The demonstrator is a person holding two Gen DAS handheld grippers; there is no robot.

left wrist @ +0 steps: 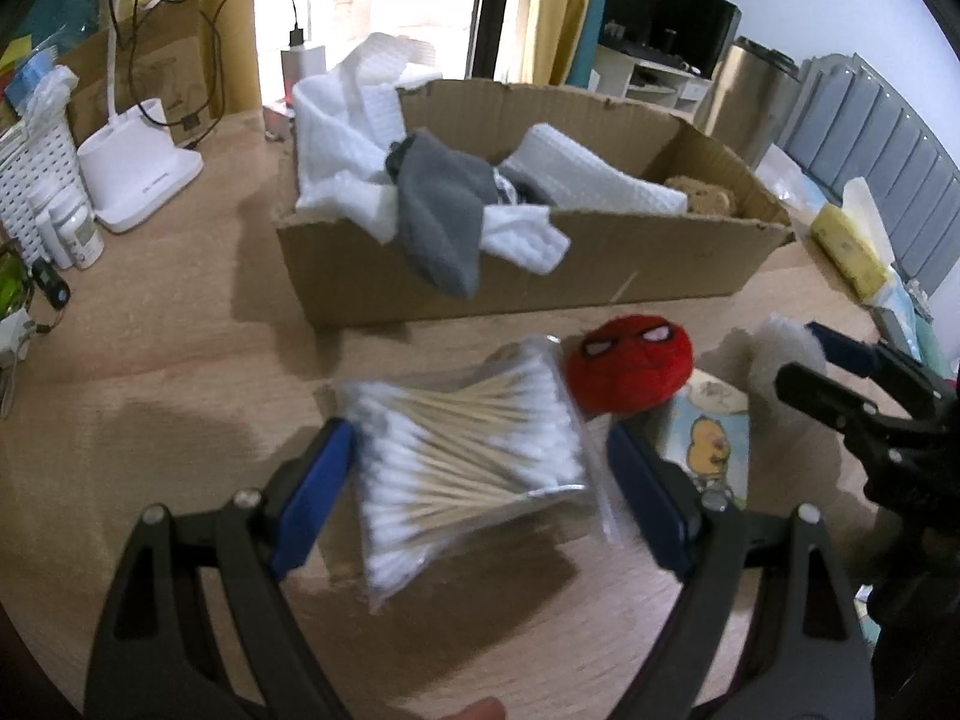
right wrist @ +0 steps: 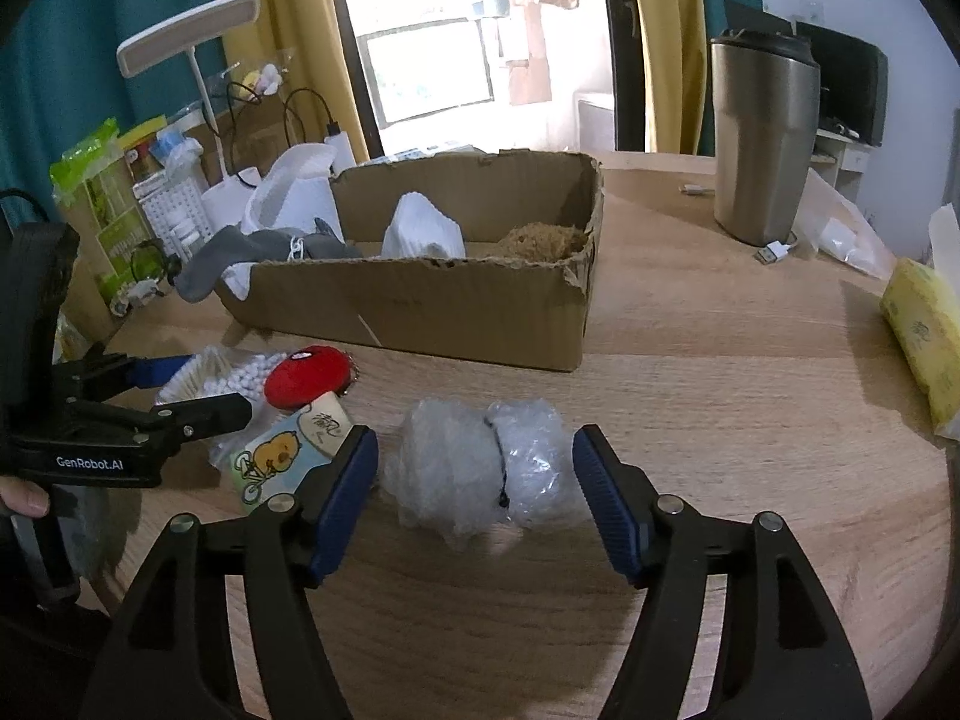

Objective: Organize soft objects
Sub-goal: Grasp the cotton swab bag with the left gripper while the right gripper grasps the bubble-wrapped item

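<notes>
A clear bag of cotton swabs (left wrist: 468,456) lies on the wooden table between the blue pads of my left gripper (left wrist: 480,468), which stands open around it without pressing. Beside it rest a red plush mask ball (left wrist: 630,363) and a small packet with a yellow chick (left wrist: 711,444). In the right wrist view my right gripper (right wrist: 474,480) is open, its pads on either side of a bubble-wrap bundle (right wrist: 486,474) tied with a dark band, with gaps on both sides. The cardboard box (left wrist: 528,282) behind holds white cloths, a grey sock (left wrist: 438,222) and a brown sponge (right wrist: 543,240).
A white desk lamp base (left wrist: 141,174), a perforated basket and bottles stand at the left. A steel tumbler (right wrist: 762,138), a USB cable (right wrist: 777,252) and a yellow tissue pack (right wrist: 924,330) sit at the right. A thumb shows at the left gripper's handle.
</notes>
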